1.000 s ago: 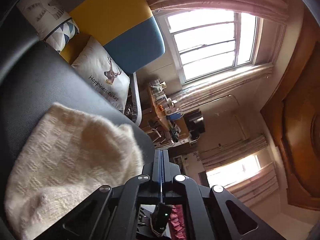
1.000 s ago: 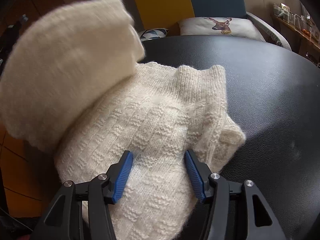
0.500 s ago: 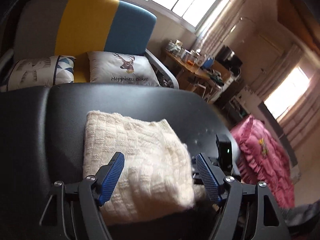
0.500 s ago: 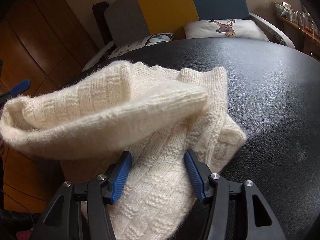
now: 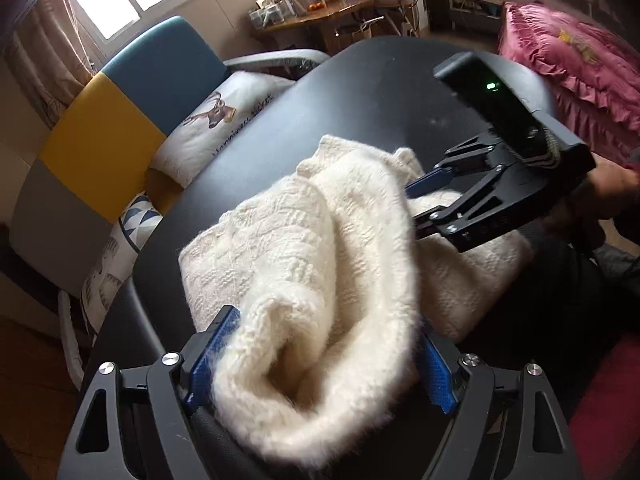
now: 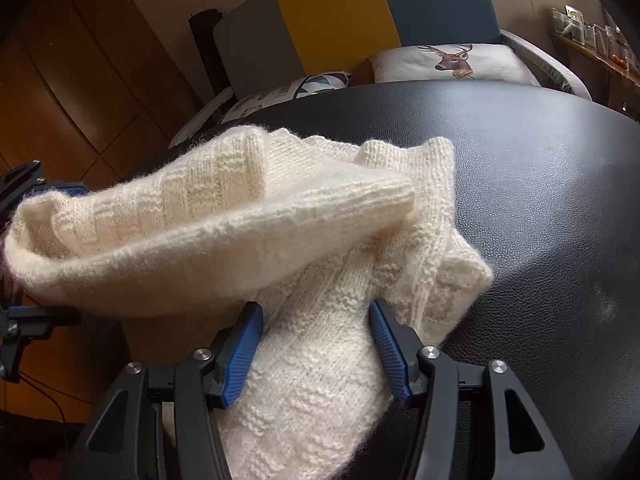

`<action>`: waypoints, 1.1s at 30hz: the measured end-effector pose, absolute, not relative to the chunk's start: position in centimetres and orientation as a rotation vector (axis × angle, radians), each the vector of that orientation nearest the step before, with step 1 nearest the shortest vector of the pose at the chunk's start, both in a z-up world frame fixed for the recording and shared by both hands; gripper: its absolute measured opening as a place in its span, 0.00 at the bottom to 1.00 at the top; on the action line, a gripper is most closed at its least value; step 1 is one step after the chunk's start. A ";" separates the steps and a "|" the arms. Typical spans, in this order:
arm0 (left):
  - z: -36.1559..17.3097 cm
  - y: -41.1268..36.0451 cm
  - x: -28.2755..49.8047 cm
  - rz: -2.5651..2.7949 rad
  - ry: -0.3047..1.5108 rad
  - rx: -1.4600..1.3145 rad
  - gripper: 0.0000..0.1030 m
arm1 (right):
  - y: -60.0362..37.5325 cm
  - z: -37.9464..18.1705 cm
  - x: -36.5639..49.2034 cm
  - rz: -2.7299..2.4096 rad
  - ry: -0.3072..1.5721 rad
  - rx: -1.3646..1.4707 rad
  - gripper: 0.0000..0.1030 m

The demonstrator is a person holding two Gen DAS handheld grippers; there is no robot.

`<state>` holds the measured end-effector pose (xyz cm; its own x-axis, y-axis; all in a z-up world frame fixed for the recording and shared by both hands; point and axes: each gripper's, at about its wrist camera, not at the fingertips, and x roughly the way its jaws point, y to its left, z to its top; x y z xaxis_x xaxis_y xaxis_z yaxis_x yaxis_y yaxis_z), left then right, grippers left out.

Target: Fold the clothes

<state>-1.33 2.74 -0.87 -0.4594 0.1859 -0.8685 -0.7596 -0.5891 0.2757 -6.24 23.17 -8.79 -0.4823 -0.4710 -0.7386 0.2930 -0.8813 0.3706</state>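
A cream knitted sweater [image 6: 328, 380] lies on the black padded table [image 6: 540, 184]. One thick fold [image 5: 320, 320] of it is raised and blurred, and fills the space between the blue pads [image 5: 212, 356] of my left gripper [image 5: 320, 368], whose jaws stand wide apart. My right gripper [image 6: 314, 350] has its pads pressed against a bunch of sweater near the table's edge. From the left wrist view, the right gripper [image 5: 434, 200] reaches in from the right over the sweater, with a hand [image 5: 608, 184] behind it.
A yellow, blue and grey sofa [image 6: 336, 16] with a deer cushion [image 6: 448, 60] stands behind the table. A wooden side table with jars [image 5: 312, 8] and a pink bedspread [image 5: 580, 52] are to the right. Dark wooden panelling [image 6: 80, 60] is on the left.
My left gripper, shut a second ago, has opened and swung round, and now has the raised fold between its fingers. The lifted flap has come down lower. My right gripper has not moved.
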 end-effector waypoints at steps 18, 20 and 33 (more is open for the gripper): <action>-2.9 -18.5 -9.8 1.993 -1.362 -0.921 0.19 | 23.4 -9.0 -5.9 -2.334 -0.315 1.232 0.56; -1.8 -18.1 -9.7 1.973 -1.381 -0.851 0.19 | 23.1 -9.0 -6.0 -2.341 -0.304 1.246 0.56; -2.2 0.5 -11.1 1.804 -0.865 -1.062 0.19 | 21.9 -8.8 -4.6 -2.358 -0.252 1.220 0.73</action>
